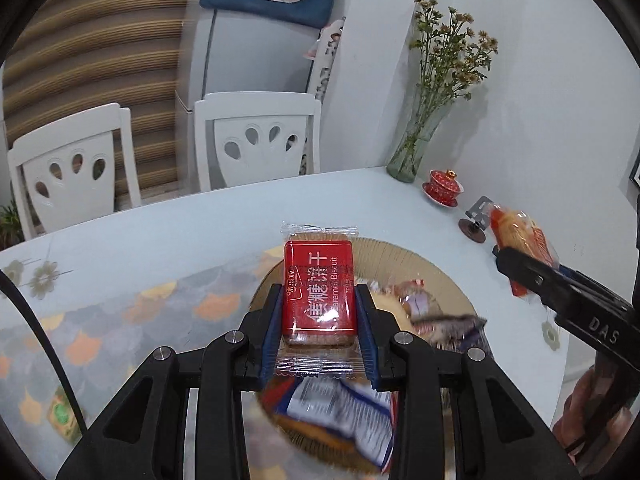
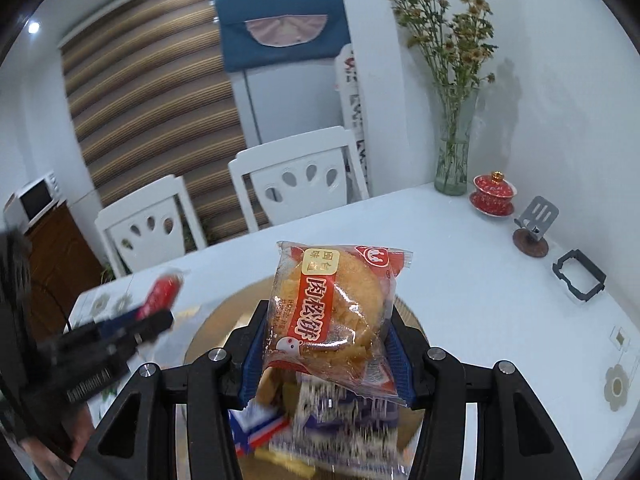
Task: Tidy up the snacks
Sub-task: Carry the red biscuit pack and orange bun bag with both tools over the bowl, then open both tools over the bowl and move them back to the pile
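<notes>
A: The jaws on the left gripper (image 1: 318, 320) are pinching tight on a red biscuit packet (image 1: 319, 292), blue pads against both long sides. The right gripper (image 2: 326, 344) is standing partly open, but only because its jaws are pressing on a round, fatter cake packet (image 2: 332, 312).

B: So both hands are carrying something?

A: Yes — 2 snacks, both hanging above the gold plate (image 1: 400, 254), clear of the pile of wrapped snacks (image 1: 348, 408) lying on it. In the left view the right gripper is showing off to the right, over bare table (image 1: 200, 224).

B: Which step is this?

A: I'd judge it as the sorting step: packets are being taken out of the heap on the plate so they can be grouped.

B: And next?

A: Each hand is needing a free patch of table, well away from the vase (image 2: 452, 164), the red teacup (image 2: 494, 194) and the phone stand (image 2: 534, 226). Then lowering flat and easing the jaws apart — gently for the cake, since it looks soft.
</notes>
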Available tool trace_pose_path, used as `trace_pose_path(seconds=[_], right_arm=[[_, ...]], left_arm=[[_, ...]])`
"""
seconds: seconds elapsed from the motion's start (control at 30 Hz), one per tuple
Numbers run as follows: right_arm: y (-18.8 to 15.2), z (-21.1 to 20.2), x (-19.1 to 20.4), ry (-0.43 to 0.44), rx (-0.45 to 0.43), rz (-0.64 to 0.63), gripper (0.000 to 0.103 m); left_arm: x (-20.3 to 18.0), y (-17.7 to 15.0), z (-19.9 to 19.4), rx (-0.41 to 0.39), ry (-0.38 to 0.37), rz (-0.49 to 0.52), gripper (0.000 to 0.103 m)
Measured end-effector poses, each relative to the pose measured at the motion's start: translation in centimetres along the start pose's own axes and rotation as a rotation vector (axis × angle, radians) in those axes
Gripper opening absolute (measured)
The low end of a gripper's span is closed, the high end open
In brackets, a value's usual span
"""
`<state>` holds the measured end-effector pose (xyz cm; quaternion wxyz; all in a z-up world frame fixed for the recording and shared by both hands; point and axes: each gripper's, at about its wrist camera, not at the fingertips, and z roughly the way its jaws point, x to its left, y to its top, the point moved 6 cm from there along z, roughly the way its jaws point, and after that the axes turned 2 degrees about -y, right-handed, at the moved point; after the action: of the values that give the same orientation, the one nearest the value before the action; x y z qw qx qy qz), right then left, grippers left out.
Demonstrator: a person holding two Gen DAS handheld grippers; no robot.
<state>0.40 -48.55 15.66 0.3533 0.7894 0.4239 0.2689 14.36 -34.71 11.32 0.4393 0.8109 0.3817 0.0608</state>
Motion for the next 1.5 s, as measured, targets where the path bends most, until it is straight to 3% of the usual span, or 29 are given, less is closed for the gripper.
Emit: trace_pose_path(seconds=[0.03,0.1,0.13,0.2,0.27,0.4,0.47,0.63,0.8,0.93,1.03,1.13,1.17,1.23,1.27,1.33,1.43,1.47,1.5], right_arm=[[0.4,0.6,0.1,-0.004,0.004,-0.005,0.054],[0.8,1.9,0.1,-0.009,0.016,-0.022,0.066],[0.8,2.6,0.1,-0.022,0.025,-0.036,0.072],[0.1,3.4,0.1,-0.040,0.056,-0.037,0.072],[-1.0,3.3,0.2,0.007,0.067,-0.005,0.072],[-2.0,2.5,0.2,0.015,0.070,0.002,0.072],[-2.5,1.2,0.7,0.070,0.071,0.020,0.072],[-4.0,-3.0,5.5,0.235,0.047,-0.041,0.072],[-8.4,-6.9,13.6,0.377,0.049,-0.225,0.072],[-14.6,-7.2,19.0,0.372,0.073,-0.401,0.072],[-18.6,-5.2,21.1,0.414,0.142,-0.441,0.072],[-21.7,-2.6,22.4,0.425,0.167,-0.490,0.072],[-22.4,-1.8,22.6,0.398,0.156,-0.521,0.072],[-23.5,-0.5,22.4,0.379,0.145,-0.551,0.072],[-24.0,0.4,22.3,0.375,0.158,-0.555,0.072],[-24.9,2.2,21.9,0.373,0.238,-0.546,0.072],[-24.9,2.8,21.5,0.380,0.265,-0.519,0.072],[-24.9,2.8,21.4,0.384,0.270,-0.515,0.072],[-24.9,2.8,21.4,0.384,0.272,-0.514,0.072]], left_arm=[[-0.3,0.2,0.5,0.006,-0.004,0.005,0.032],[-0.5,0.3,1.1,0.026,-0.012,-0.002,0.053],[-0.5,0.4,1.3,0.019,-0.003,-0.002,0.056],[-0.1,0.4,1.0,0.007,0.032,0.005,0.057],[0.6,-0.1,0.3,0.013,0.026,0.005,0.057],[3.4,-1.2,-3.1,-0.017,0.075,-0.021,0.057],[5.4,-1.8,-5.8,-0.041,0.089,-0.055,0.057],[11.2,-4.5,-13.6,-0.104,0.227,-0.128,0.057],[18.1,-10.0,-20.8,-0.134,0.396,-0.243,0.057],[22.6,-17.5,-22.4,-0.071,0.534,-0.284,0.057],[25.1,-23.2,-20.5,0.014,0.555,-0.344,0.055],[26.0,-26.2,-19.4,0.041,0.583,-0.387,0.045],[26.1,-26.5,-19.5,0.053,0.561,-0.408,0.041],[25.8,-26.1,-20.7,-0.049,0.540,-0.408,0.043],[26.0,-26.2,-21.0,-0.061,0.532,-0.416,0.043],[26.5,-26.6,-20.4,-0.033,0.499,-0.441,0.043],[27.2,-27.1,-20.0,-0.024,0.478,-0.482,0.043],[27.3,-27.2,-20.1,-0.029,0.481,-0.493,0.045],[27.5,-27.5,-20.2,-0.027,0.488,-0.509,0.054]])
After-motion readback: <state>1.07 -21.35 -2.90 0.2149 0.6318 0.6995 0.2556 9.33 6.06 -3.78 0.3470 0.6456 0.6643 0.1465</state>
